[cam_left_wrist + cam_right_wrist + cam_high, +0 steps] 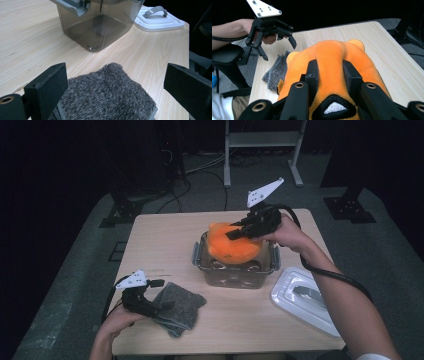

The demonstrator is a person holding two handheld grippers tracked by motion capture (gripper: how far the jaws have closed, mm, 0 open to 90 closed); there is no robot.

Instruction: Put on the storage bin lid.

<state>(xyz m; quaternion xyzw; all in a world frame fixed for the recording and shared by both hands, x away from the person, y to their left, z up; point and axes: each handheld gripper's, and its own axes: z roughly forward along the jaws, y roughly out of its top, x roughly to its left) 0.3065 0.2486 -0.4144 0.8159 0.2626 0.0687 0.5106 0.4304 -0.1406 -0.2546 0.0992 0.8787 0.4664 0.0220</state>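
Note:
An orange plush toy [231,246] sits in the top of a clear smoky container [235,278] at mid-table. My right gripper [236,233] is on its far right side, shut on it. In the right gripper view the two black jaws pinch a fold of the orange plush toy [332,57], the right gripper [331,75] pressed into the fabric. A folded grey cloth [181,307] lies near the front left. My left gripper [162,294] hovers at its left edge, open. In the left gripper view the grey cloth [107,95] lies between the wide jaws of the left gripper [116,80].
The container's white lid [305,301] with a grey handle lies flat at the table's front right, and the white lid [160,20] also sits beyond the container [97,27]. The wooden table [165,240] is bare at the back left. A metal stand [262,140] rises behind.

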